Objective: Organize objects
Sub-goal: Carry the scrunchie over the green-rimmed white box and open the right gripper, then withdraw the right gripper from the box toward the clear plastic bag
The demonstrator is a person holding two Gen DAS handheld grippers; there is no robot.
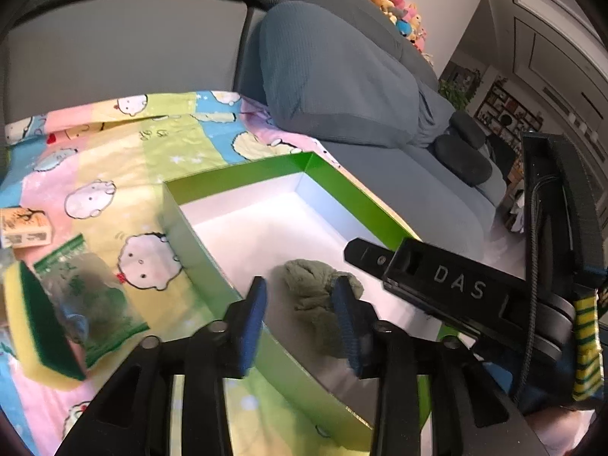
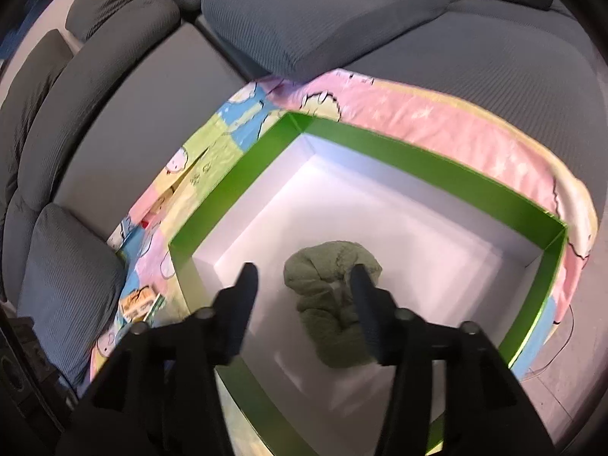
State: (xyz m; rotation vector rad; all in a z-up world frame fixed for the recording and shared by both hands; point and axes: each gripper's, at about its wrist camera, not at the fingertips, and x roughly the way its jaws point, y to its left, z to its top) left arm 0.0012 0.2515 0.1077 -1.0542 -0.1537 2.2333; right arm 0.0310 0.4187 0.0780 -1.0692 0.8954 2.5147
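A crumpled grey-green cloth point(image 1: 315, 288) point(image 2: 330, 304) lies on the white floor of a shallow green-walled box point(image 1: 201, 243) point(image 2: 418, 159). My left gripper point(image 1: 300, 285) hangs over the box's near wall with its blue pads point(image 1: 250, 315) apart, and the cloth shows between and beyond them, untouched. My right gripper point(image 2: 304, 271) is open above the same cloth; its right finger overlaps the cloth's edge in the picture. A black housing marked DAS point(image 1: 456, 285), part of the right tool, reaches in from the right in the left wrist view.
The box sits on a pastel cartoon blanket point(image 1: 114, 159) point(image 2: 437, 114) spread over a grey sofa point(image 1: 342, 76). Left of the box lie a yellow-green sponge point(image 1: 38, 326), a green plastic packet point(image 1: 91, 304) and a small cardboard carton point(image 1: 24, 228) point(image 2: 138, 302).
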